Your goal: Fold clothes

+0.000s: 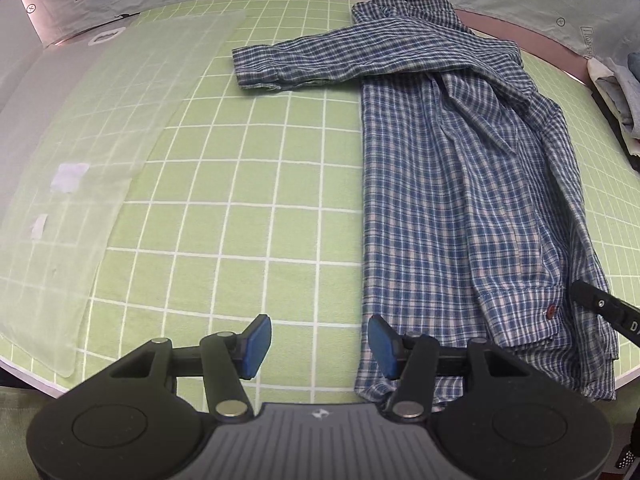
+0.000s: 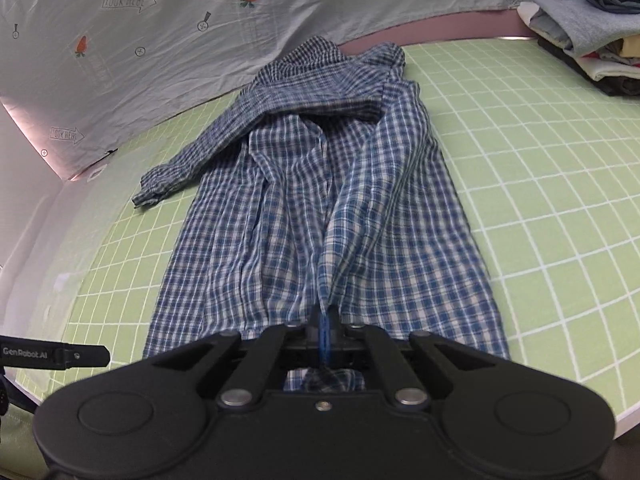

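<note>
Now your right gripper [image 2: 325,326] pinches the shirt [image 2: 320,216] hem (at 12 o'clock); your left gripper [image 1: 319,346] gapes, shirt at 2 o'clock.

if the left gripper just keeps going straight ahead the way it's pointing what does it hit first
Probably nothing at first: the open left gripper faces bare green gridded mat. The blue plaid shirt's outstretched sleeve lies across farther ahead; depth is unclear.

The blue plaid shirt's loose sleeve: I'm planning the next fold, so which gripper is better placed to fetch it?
Left. The left gripper is open and free near the hem of the blue plaid shirt, on the loose sleeve's side. The right gripper is shut on the shirt's fabric.
</note>
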Motion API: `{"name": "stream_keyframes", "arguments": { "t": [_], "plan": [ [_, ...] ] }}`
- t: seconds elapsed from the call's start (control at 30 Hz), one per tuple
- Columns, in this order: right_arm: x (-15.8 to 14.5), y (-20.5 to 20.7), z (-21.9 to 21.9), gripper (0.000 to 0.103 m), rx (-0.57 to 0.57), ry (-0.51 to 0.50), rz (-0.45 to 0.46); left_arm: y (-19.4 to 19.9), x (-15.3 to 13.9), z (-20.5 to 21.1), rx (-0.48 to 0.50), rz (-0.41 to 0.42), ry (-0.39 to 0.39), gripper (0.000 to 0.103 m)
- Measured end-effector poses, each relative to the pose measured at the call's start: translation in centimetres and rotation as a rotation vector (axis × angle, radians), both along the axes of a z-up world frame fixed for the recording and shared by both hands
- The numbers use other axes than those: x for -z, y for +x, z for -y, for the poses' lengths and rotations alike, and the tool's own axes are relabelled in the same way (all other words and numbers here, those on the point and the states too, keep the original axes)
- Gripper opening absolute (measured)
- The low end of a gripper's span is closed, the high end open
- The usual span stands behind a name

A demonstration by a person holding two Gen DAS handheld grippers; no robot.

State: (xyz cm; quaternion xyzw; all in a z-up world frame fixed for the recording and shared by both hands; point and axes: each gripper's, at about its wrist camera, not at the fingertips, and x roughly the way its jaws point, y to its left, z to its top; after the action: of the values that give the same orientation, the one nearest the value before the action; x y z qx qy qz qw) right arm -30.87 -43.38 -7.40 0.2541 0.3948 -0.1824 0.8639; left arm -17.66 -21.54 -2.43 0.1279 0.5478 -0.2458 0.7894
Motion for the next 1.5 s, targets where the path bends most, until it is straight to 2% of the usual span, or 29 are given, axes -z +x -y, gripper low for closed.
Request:
{"name": "stream_keyframes", "arguments": {
  "t": [0.13, 0.2, 0.27, 0.43, 0.6, 0.7, 0.8, 1.03, 1.2, 1.37, 1.5],
  "plan": [
    [1.3, -0.1, 0.1, 0.009, 0.029, 0.043, -0.027, 0.0, 0.5, -1.0, -0.025, -0.020, 0.011, 0.055],
    [0.6, -0.7, 0.5, 0.025, 0.054, 0.060, -0.003, -0.1, 0.7, -1.1, -0.027, -0.027, 0.012, 0.055],
    [-0.1, -1.4, 1.1, 0.028, 0.082, 0.078, 0.027, -0.2, 0.7, -0.9, -0.020, -0.031, 0.012, 0.055],
    [-1.7, -2.9, 3.7, 0.028, 0.190, 0.108, 0.100, -0.6, 0.6, 0.0, 0.010, -0.033, 0.009, 0.056],
    [0.2, -3.1, 5.1, 0.023, 0.210, 0.083, -0.003, -1.0, 0.5, 1.1, 0.024, -0.032, 0.008, 0.057],
    [1.9, -3.3, 4.4, 0.023, 0.175, 0.079, -0.071, -1.3, 0.4, 1.5, 0.017, -0.030, 0.005, 0.059],
    [2.0, -3.4, 3.8, 0.023, 0.130, 0.060, -0.085, -1.5, 0.4, 1.9, 0.001, -0.027, 0.003, 0.062],
    [-0.2, -2.5, 6.2, 0.028, 0.082, -0.016, -0.031, -1.8, 0.4, 3.5, -0.064, -0.020, -0.014, 0.063],
    [-0.9, -1.7, 8.3, 0.028, 0.013, -0.074, -0.008, -1.8, 0.5, 5.0, -0.128, -0.006, -0.029, 0.077],
    [-1.6, 0.0, 9.9, 0.028, -0.014, -0.118, 0.004, -1.2, 0.7, 6.1, -0.176, -0.017, -0.029, 0.077],
    [-2.3, 2.4, 10.5, 0.028, -0.035, -0.163, 0.023, 0.4, 0.2, 6.1, -0.192, 0.005, -0.018, 0.078]
  ]
}}
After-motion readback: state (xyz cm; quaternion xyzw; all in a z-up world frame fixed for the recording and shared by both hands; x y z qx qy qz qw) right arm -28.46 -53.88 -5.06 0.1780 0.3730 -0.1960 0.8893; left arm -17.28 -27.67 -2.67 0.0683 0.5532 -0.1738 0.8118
